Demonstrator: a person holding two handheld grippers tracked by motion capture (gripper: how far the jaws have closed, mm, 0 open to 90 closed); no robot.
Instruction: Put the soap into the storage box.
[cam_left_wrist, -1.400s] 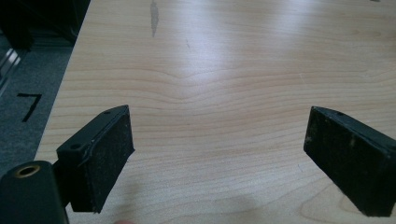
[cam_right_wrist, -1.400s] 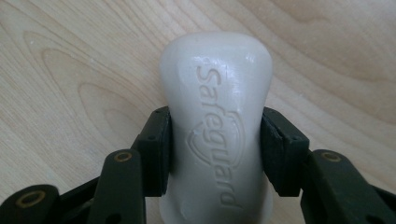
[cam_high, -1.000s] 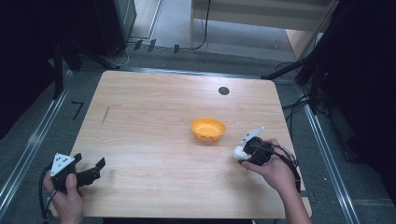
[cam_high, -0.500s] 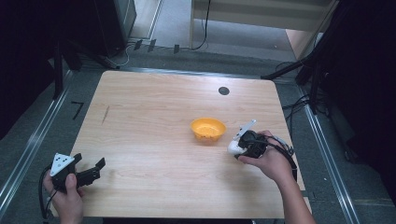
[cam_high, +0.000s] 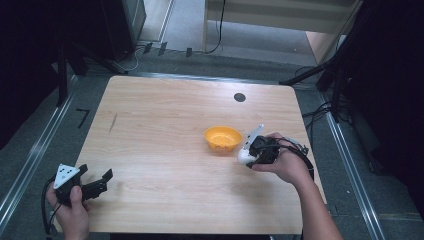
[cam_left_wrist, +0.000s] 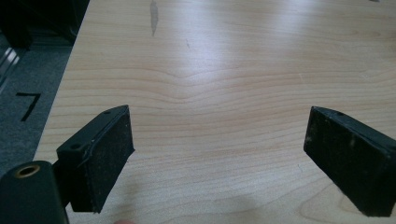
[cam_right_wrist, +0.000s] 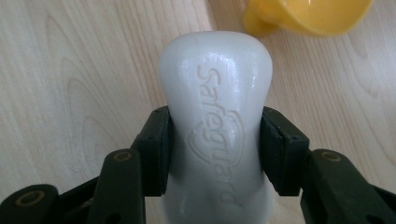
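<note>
Right gripper view: one white soap bar (cam_right_wrist: 215, 121), embossed lettering uppermost, clamped across its narrowed waist between the black pads (cam_right_wrist: 156, 151) of the right gripper (cam_right_wrist: 215, 149), jaws closed on both long sides. Position: above bare wooden table (cam_right_wrist: 70, 84), just short of the yellow bowl (cam_right_wrist: 310, 16), whose rim lies ahead of the bar's rounded nose. High view: right gripper (cam_high: 252, 150) with soap bar (cam_high: 245, 155) just beside the yellow bowl (cam_high: 222, 138), right of table centre; left gripper (cam_high: 92, 186) near the table's (cam_high: 165, 115) front left corner, well apart from both items. Left gripper view: jaws spread wide, nothing between the pads (cam_left_wrist: 109, 158), plain table (cam_left_wrist: 210, 84) ahead. Handling estimate: bar rigid, compact, moderately light; surface smooth and glossy, likely slippery, liable to squirt forward under uneven squeeze. Recommended hold: the waisted middle, pads flat on opposite sides, as at present; rounded ends offer poor purchase. Not fragile, though corners may dent.
</note>
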